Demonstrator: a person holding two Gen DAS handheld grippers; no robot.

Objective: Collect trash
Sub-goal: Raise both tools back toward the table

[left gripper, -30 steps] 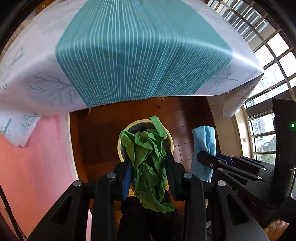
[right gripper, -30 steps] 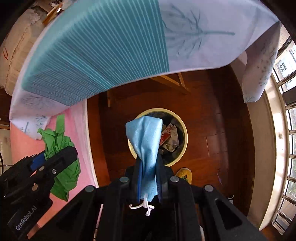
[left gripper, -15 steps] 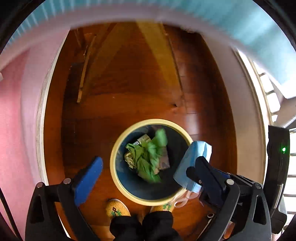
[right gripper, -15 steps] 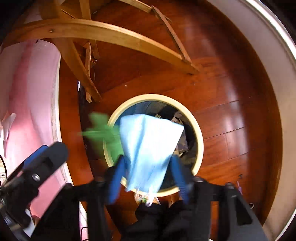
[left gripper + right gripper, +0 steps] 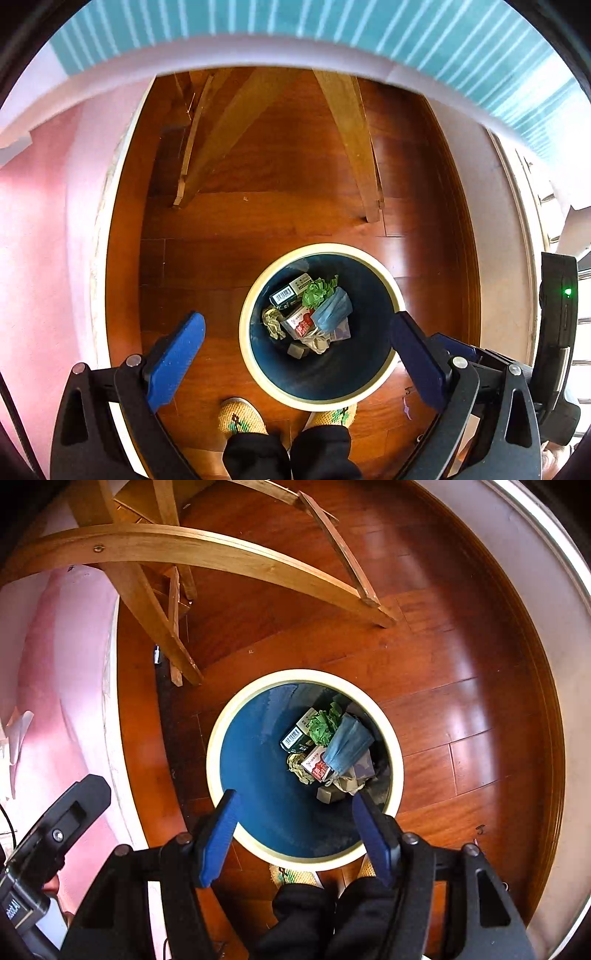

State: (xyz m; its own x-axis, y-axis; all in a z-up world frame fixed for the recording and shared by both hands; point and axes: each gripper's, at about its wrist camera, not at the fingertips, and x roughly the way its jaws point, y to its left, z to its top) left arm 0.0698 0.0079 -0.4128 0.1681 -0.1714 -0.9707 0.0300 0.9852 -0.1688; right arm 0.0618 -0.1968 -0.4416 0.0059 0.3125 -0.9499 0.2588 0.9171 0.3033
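- Blue mask [image 5: 347,744] lies in the bin [image 5: 218,738], long axis slanting upper-right to lower-left, beside green paper [image 5: 323,725].
- Left gripper [image 5: 295,354] gapes, empty; right gripper [image 5: 299,825] is opening, empty.
- Lower trash is partly covered.

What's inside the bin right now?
The bin holds a blue mask on top, green paper, a barcoded dark box, a red-and-white carton and crumpled scraps. Whatever lies beneath them is covered.
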